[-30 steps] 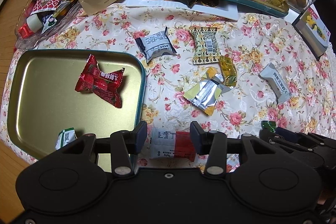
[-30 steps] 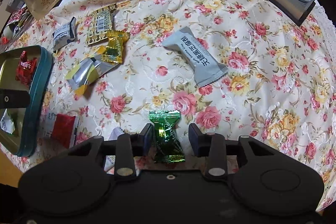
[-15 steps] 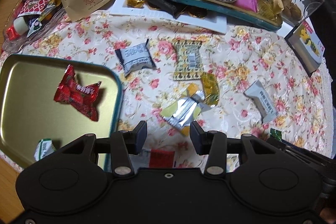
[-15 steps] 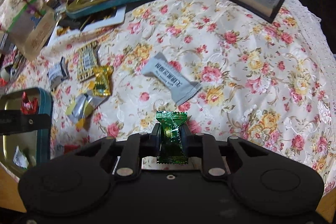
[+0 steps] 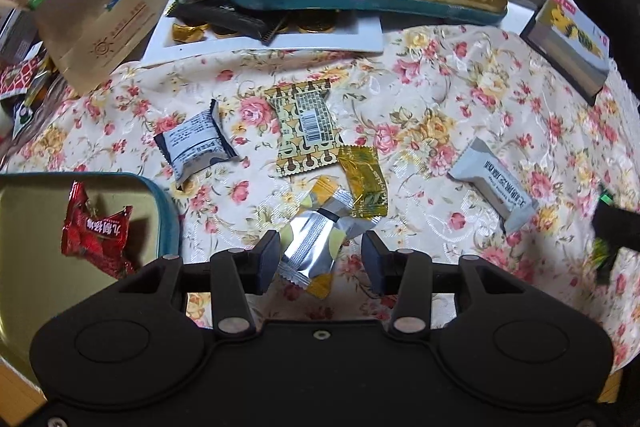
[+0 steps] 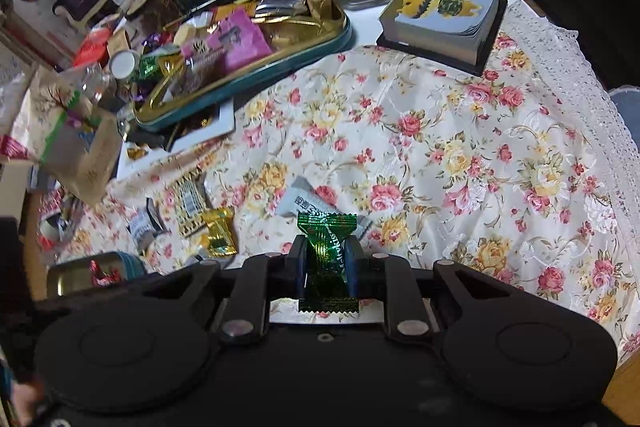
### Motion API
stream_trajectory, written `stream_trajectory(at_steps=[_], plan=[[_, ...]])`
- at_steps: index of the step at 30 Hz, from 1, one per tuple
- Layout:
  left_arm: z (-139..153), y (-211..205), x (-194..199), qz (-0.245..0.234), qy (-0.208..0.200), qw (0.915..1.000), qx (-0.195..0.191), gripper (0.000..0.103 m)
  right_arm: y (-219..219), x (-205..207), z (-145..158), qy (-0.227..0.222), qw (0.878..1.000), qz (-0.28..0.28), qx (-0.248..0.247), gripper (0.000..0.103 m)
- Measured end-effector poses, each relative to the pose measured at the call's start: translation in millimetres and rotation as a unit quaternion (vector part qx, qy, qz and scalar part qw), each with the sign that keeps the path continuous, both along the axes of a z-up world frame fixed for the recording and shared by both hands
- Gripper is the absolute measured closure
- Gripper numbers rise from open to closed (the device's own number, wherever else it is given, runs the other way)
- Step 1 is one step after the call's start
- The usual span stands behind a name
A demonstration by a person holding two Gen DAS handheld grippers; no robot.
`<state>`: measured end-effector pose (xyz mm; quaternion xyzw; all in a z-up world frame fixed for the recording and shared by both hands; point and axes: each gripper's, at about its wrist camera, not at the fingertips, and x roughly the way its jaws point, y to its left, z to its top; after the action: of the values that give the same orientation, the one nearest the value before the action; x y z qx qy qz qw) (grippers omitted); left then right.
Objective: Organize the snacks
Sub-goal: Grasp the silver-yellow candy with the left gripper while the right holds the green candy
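Right gripper [image 6: 324, 259] clamped on a green candy [image 6: 326, 255], left gripper [image 5: 320, 259] spread wide above a silver-yellow packet [image 5: 314, 249], floral tablecloth [image 5: 440, 99] below

My left gripper [image 5: 320, 257] hangs low over the table with its two fingers [image 5: 267, 259] spread wide apart, nothing pinched between them, their tips angled forward and slightly down. My right gripper [image 6: 325, 259] has its fingers [image 6: 298, 261] drawn close together, clamped from both sides on a green candy wrapper [image 6: 326, 259] that stands upright between the pads. From the left wrist view, the right gripper shows only as a blurred dark shape at the far right edge.
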<state>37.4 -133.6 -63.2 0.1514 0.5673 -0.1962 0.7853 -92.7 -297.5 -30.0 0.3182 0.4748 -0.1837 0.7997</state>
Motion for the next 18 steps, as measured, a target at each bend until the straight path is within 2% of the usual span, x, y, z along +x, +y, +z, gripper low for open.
stream_trajectory(at_steps=[11,18], plan=[[-24,-10,6,0.006,0.006,0.9995,0.029,0.051,-11,-9,13,-0.022,0.999,-0.019,0.017,0.082],[-22,-12,10,0.019,0.004,0.9997,0.013,0.051,-10,-9,16,-0.027,0.999,-0.022,0.028,0.082]])
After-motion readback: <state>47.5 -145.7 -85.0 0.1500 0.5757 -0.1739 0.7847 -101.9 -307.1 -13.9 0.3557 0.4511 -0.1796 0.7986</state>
